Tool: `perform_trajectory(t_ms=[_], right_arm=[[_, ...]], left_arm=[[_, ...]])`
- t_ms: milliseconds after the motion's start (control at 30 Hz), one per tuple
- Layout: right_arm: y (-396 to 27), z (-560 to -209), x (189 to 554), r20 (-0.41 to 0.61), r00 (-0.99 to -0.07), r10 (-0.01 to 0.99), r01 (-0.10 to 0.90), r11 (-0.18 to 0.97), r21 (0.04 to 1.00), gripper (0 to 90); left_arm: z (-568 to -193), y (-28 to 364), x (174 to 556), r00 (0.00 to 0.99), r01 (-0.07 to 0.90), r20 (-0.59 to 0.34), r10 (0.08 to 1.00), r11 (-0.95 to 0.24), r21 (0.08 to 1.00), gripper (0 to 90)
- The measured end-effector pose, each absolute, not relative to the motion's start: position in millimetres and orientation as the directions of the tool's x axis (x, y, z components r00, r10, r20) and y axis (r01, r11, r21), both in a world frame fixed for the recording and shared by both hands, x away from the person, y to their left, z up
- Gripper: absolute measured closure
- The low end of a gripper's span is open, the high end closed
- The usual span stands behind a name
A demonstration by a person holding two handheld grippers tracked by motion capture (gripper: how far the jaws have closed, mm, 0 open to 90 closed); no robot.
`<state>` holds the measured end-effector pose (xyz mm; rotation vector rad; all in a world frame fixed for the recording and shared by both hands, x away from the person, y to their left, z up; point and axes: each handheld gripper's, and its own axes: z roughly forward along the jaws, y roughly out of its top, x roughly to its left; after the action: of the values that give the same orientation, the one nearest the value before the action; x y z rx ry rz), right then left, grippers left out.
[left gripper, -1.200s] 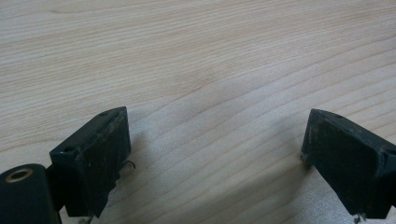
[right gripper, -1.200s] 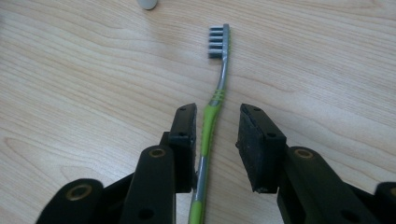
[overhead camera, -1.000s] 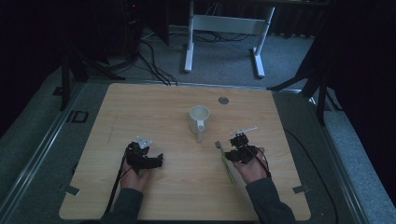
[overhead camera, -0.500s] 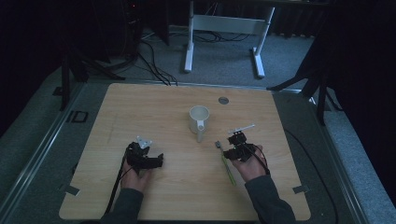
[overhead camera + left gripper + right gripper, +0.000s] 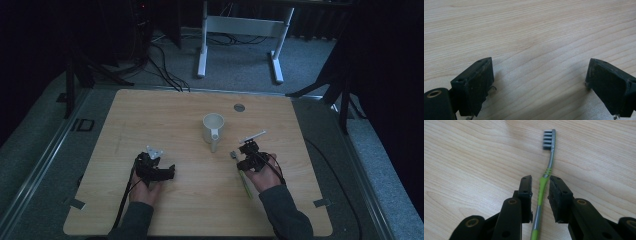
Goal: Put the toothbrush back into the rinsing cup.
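Over the toothbrush (image 5: 541,192), right gripper (image 5: 540,185) low (fingers closing, astride)

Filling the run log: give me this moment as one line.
right tongs: closing around toothbrush handle, small gaps remain | left tongs: open, nothing between | mug: upright, apart
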<state>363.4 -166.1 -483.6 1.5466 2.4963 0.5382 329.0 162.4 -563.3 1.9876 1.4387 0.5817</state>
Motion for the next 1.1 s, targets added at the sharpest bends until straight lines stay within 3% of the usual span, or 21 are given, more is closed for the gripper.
perform_trajectory(t_ms=[1100], right_arm=[[-155,-487,377,0.045,-0.482,0.875,0.851,0.455,0.261,76.2]], left_arm=[[-563,161,329,0.311,0.682,-0.006,0.950,-0.219,0.698,8.3]])
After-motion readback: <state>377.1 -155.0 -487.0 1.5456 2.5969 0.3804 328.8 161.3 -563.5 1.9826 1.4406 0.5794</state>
